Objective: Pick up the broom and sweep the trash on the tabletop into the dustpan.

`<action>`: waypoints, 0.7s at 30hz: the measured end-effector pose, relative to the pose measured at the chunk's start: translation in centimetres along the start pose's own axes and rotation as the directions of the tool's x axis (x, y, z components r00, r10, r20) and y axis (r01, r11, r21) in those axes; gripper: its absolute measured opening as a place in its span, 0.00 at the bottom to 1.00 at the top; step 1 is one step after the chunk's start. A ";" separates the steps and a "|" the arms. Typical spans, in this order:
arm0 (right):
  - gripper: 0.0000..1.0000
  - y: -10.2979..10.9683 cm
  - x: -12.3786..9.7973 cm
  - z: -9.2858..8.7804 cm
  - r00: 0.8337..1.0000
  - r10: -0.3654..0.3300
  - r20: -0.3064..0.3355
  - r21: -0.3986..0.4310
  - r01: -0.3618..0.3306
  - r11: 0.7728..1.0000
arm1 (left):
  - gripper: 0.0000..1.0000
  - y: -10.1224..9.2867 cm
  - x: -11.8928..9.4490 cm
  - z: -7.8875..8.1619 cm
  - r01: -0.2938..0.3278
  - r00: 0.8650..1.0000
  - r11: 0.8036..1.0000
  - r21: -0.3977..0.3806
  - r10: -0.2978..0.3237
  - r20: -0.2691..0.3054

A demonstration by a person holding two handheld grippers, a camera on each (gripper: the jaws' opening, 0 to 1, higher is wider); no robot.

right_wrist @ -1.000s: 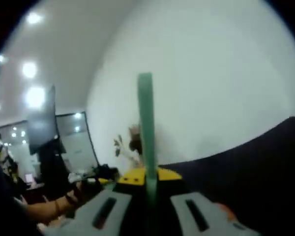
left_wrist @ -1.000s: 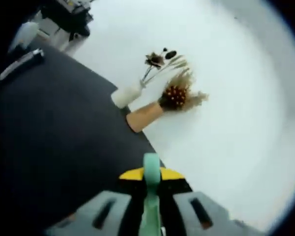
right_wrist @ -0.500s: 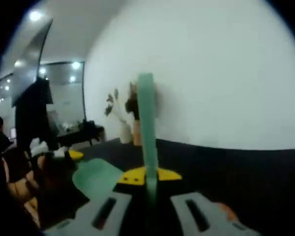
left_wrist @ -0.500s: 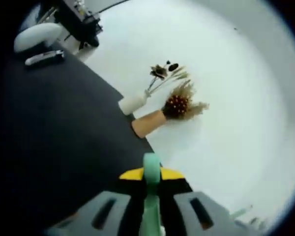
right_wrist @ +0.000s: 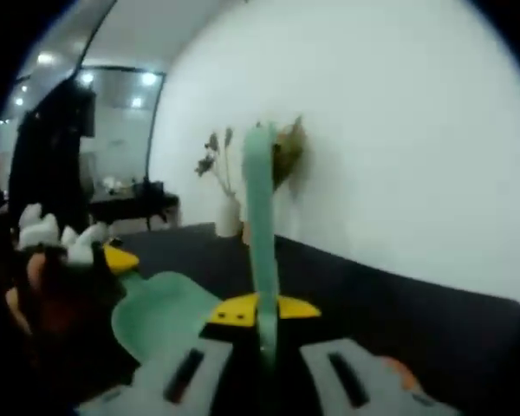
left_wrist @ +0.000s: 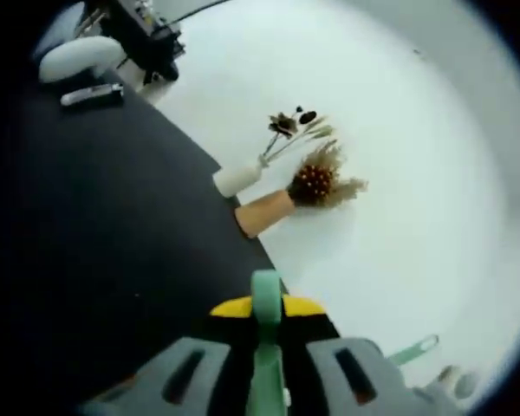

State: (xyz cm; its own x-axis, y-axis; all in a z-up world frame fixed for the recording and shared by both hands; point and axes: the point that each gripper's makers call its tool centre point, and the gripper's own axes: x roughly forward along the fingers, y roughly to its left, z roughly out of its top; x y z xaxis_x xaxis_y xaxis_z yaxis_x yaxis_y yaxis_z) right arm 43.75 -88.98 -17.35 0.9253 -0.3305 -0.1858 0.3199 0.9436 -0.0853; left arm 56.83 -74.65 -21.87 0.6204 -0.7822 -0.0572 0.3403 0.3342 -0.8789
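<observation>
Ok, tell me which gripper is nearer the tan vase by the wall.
Left, probably. The left gripper faces the tan vase across the black table; the right gripper sits farther back, the left one ahead of it.

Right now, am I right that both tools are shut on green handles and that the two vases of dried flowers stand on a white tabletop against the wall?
Not quite: the tabletop is black, not white, as the left gripper view shows. The rest holds: the left tool and right tool are each shut on a green handle, and the white vase and tan vase stand by the white wall.
</observation>
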 end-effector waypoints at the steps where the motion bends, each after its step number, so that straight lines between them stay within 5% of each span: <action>1: 0.05 0.1 0.2 -0.2 1.000 0.004 -0.004 0.010 -0.004 1.000 | 0.10 0.0 0.1 0.0 0.000 1.000 1.000 0.000 0.000 0.000; 5: 0.05 0.2 0.7 -1.1 0.999 -0.025 -0.030 -0.034 0.024 0.999 | 0.10 -0.2 0.0 -0.1 0.006 1.000 1.000 0.005 -0.006 -0.002; 8: 0.05 0.7 1.1 -1.9 0.998 -0.006 -0.055 0.019 0.007 1.000 | 0.10 -0.3 -0.1 -0.3 0.006 1.000 1.000 0.007 -0.006 -0.004; 19: 0.05 4.1 0.8 -1.2 0.997 0.074 -0.033 0.075 -0.071 0.995 | 0.11 0.3 -0.8 -1.0 0.005 1.000 1.000 -0.021 -0.004 0.002; 21: 0.05 4.4 0.8 -0.3 0.991 0.130 -0.020 0.175 -0.124 0.977 | 0.11 0.2 -0.8 -1.0 0.007 1.000 1.000 -0.020 -0.007 0.003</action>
State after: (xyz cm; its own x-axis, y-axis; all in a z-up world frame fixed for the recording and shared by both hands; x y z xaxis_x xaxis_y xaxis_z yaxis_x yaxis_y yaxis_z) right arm 45.90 -85.07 -18.13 0.9547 -0.2057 -0.2148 0.2332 0.9660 0.1114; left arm 55.71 -74.48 -22.48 0.6199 -0.7831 -0.0496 0.3309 0.3181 -0.8884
